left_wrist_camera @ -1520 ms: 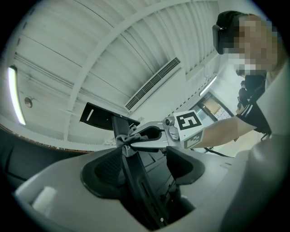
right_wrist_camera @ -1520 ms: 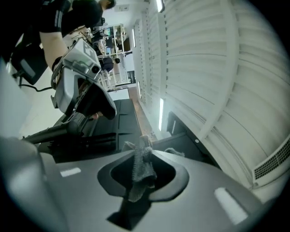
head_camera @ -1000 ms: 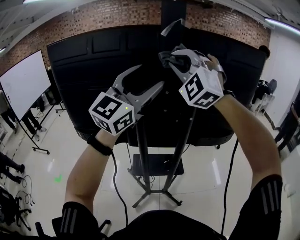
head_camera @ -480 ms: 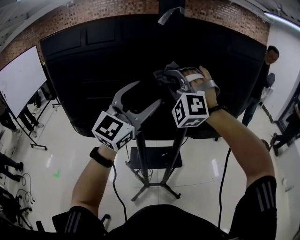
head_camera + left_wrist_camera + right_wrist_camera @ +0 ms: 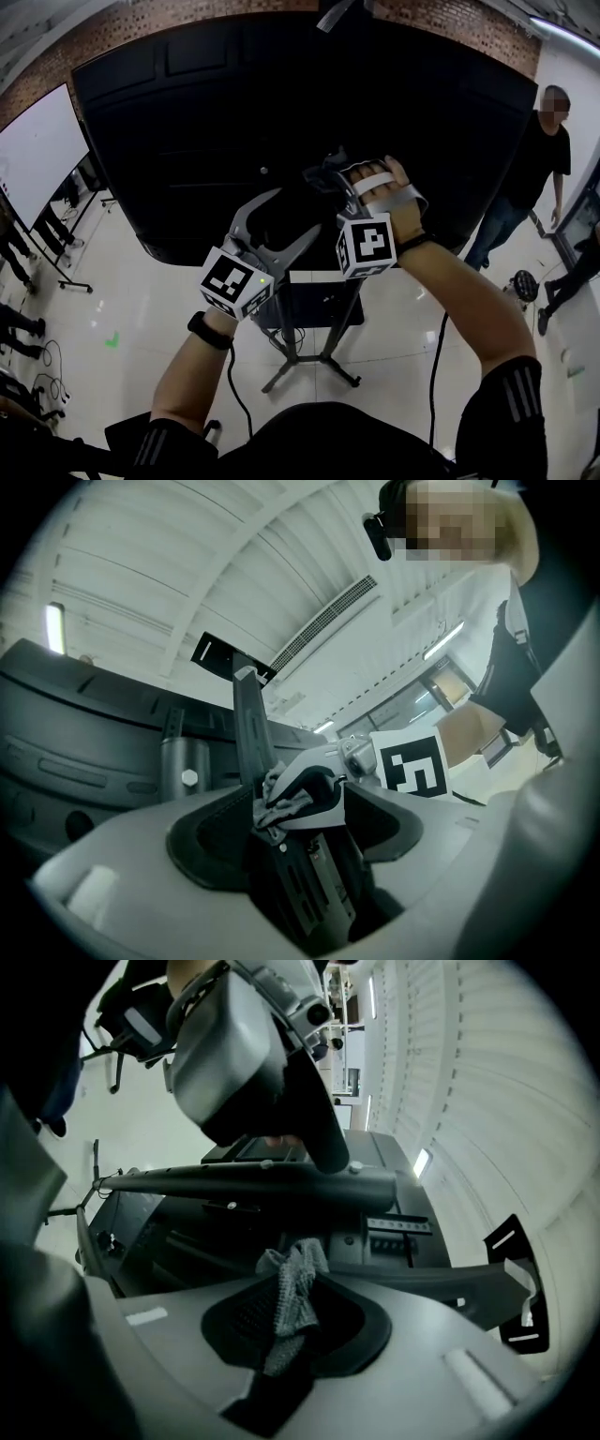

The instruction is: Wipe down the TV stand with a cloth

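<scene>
The TV stand [image 5: 298, 361] carries a big black TV whose back panel [image 5: 216, 112] fills the upper head view. My right gripper [image 5: 323, 178] is shut on a grey waffle cloth [image 5: 289, 1299], a dark bunch pressed against the TV's back near the stand's mounting column. In the right gripper view the cloth lies just under the stand's dark pole [image 5: 262, 1185]. My left gripper [image 5: 300, 212] hangs open and empty just left of and below the right one. In the left gripper view the cloth [image 5: 281, 797] and the right gripper's marker cube [image 5: 412, 763] show beside the column [image 5: 249, 726].
A person in black [image 5: 534, 164] stands at the right, by the TV's edge. A whiteboard [image 5: 37, 159] on a wheeled frame is at the left. A small shelf [image 5: 314, 305] sits low on the stand, and cables [image 5: 434, 361] hang to the glossy floor.
Both grippers have dropped lower along the TV's back, the right one bringing the cloth down and slightly left. The person at the right has come further into view.
</scene>
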